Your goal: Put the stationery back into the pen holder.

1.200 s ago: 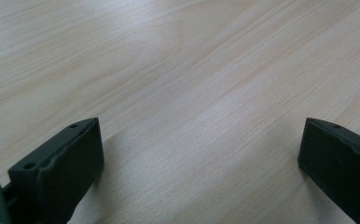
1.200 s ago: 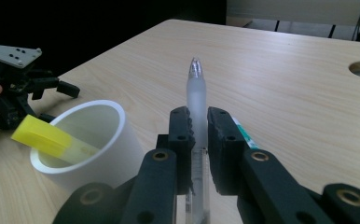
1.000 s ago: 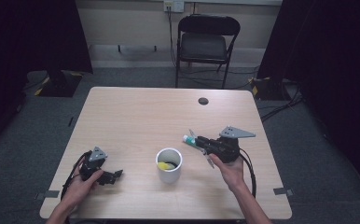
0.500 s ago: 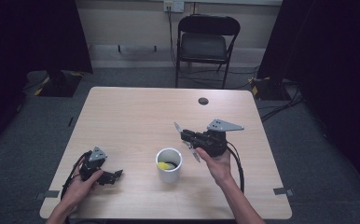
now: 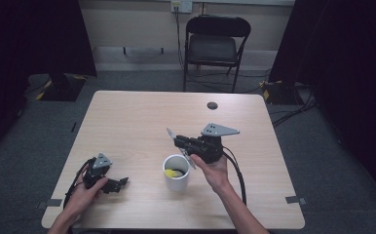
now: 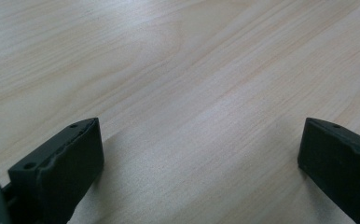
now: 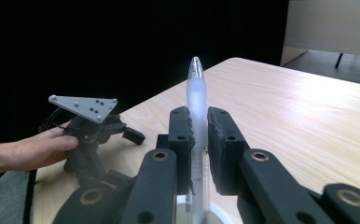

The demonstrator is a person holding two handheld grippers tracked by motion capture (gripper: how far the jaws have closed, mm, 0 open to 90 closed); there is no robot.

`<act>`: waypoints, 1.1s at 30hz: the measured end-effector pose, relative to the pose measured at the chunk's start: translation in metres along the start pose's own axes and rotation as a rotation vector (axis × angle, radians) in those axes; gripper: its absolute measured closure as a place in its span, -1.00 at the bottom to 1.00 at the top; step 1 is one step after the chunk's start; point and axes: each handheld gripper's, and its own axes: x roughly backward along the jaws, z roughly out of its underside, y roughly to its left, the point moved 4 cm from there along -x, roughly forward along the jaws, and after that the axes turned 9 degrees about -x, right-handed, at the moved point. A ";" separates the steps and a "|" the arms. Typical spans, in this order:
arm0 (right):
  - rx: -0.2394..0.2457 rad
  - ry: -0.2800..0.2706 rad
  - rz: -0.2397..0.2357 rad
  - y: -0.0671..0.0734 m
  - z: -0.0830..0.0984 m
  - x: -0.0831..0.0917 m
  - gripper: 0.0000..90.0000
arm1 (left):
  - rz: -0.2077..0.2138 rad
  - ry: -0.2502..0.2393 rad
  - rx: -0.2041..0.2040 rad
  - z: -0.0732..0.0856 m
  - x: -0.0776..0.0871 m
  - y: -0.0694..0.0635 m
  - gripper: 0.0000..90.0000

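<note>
A frosted clear pen (image 7: 196,95) stands upright between the pads of my right gripper (image 7: 197,123), which is shut on it. In the high view that right gripper (image 5: 178,142) hovers just above the right rim of a white cup (image 5: 176,179), and the pen (image 5: 170,133) slants across its jaws, lower end over the cup. Something yellow (image 5: 170,172) lies inside the cup. My left gripper (image 5: 120,184) rests near the table's front left, jaws open. In the left gripper view it (image 6: 200,135) has only bare wood between its fingers.
The light wooden table (image 5: 137,122) carries a small black round disc (image 5: 212,105) near its far edge. A black folding chair (image 5: 214,46) stands behind the table. Cables trail from both grippers toward the front edge. The left hand and its gripper (image 7: 92,135) appear beyond the cup.
My right gripper has carried the pen leftward and slightly up, from right of the cup to over its rim. The left gripper has stayed put.
</note>
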 end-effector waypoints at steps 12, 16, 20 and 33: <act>-0.021 0.017 -0.021 0.003 0.008 -0.024 0.79 | 0.000 0.002 0.001 0.000 0.000 0.000 -1.00; -0.025 0.027 -0.017 0.002 0.011 -0.030 0.79 | 0.000 0.002 0.001 0.000 0.000 0.000 -1.00; -0.024 0.042 -0.021 0.003 0.015 -0.036 0.79 | 0.000 0.000 0.000 0.000 0.000 0.000 -1.00; -0.001 0.080 -0.008 0.009 0.021 -0.040 0.79 | 0.000 0.000 -0.001 0.000 0.000 0.000 -1.00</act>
